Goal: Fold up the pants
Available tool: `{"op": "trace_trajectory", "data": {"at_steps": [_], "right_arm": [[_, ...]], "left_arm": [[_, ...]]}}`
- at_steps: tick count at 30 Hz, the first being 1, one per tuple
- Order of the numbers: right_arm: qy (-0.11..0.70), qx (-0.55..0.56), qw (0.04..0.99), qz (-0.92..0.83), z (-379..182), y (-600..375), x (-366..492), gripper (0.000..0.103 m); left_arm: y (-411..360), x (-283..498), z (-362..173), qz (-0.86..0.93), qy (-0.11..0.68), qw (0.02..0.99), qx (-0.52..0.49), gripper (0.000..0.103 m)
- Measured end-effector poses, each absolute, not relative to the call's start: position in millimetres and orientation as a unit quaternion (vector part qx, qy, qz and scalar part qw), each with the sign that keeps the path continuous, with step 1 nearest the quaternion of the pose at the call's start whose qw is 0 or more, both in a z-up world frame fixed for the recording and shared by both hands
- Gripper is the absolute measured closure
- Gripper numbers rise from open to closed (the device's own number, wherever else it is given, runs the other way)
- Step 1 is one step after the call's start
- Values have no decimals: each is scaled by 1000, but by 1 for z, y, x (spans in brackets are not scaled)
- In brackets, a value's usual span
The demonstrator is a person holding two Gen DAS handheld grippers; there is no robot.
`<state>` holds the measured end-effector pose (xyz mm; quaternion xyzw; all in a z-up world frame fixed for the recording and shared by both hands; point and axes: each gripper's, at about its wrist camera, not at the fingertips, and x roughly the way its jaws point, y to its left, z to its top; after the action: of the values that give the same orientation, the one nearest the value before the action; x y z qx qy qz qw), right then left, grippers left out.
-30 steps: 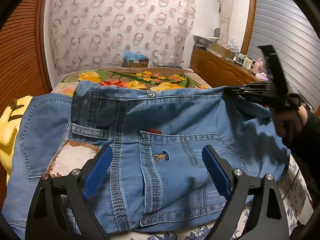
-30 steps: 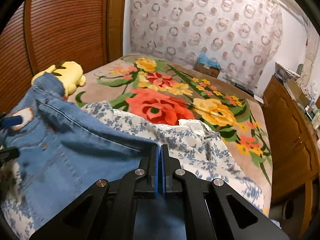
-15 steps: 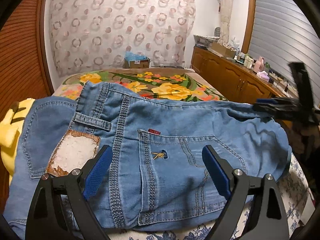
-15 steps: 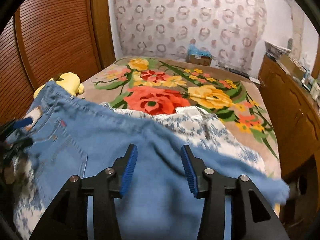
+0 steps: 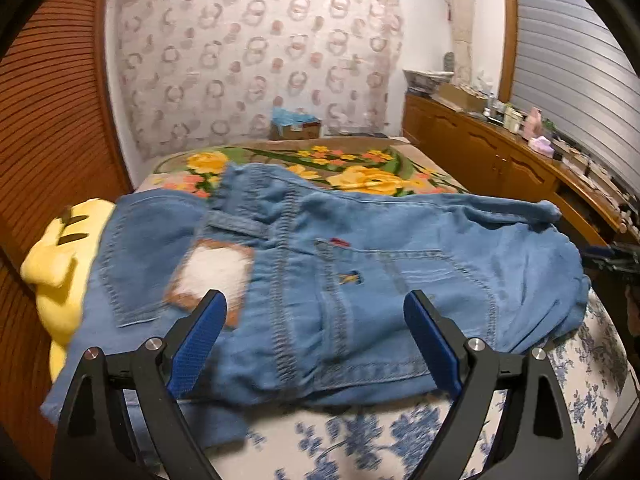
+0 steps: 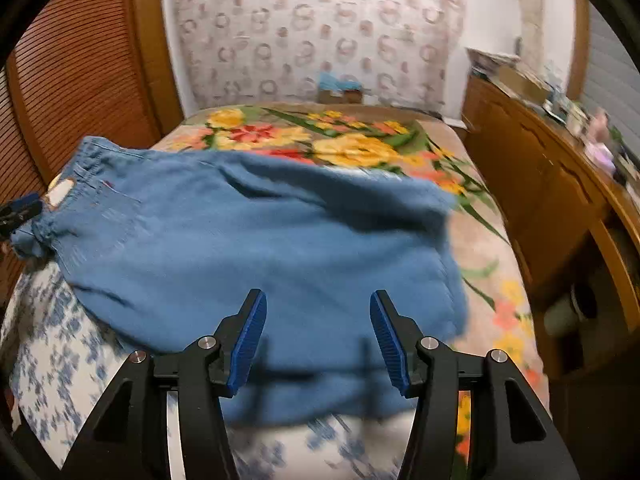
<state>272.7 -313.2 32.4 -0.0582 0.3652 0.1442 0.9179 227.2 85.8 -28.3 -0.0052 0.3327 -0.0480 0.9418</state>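
Bed (image 6: 476, 240), floral blanket, blue-print white cloth at near edge. Jeans (image 5: 360, 280) folded, lying flat across near part of bed, long axis left-right; waistband and leather patch (image 5: 212, 272) toward left, folded leg end toward right. Yellow plush toy (image 5: 56, 264) beside waist end. Left hand-held gripper (image 5: 316, 340) just short of waist end, jaws wide apart, empty. Right hand-held gripper (image 6: 318, 340) low over leg end, jaws apart, empty. Each nearer own end; next fold likely brings ends together.
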Motion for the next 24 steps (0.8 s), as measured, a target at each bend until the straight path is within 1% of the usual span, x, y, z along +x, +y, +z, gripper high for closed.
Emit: {"op": "trace_trajectory", "data": {"at_steps": [10,17,24], "right_arm": [[385,-13,918,92,12,-340,264,46],[380,29,920,89,17,-346,271,45],[395,28,915,73,3,-344,276,45]], "left_arm": [[128,219,-33,22,338,941,-15,15],[149,220,-42,51,348,936,-19,15],[156,225,-54,62,365,929,-21,15]]}}
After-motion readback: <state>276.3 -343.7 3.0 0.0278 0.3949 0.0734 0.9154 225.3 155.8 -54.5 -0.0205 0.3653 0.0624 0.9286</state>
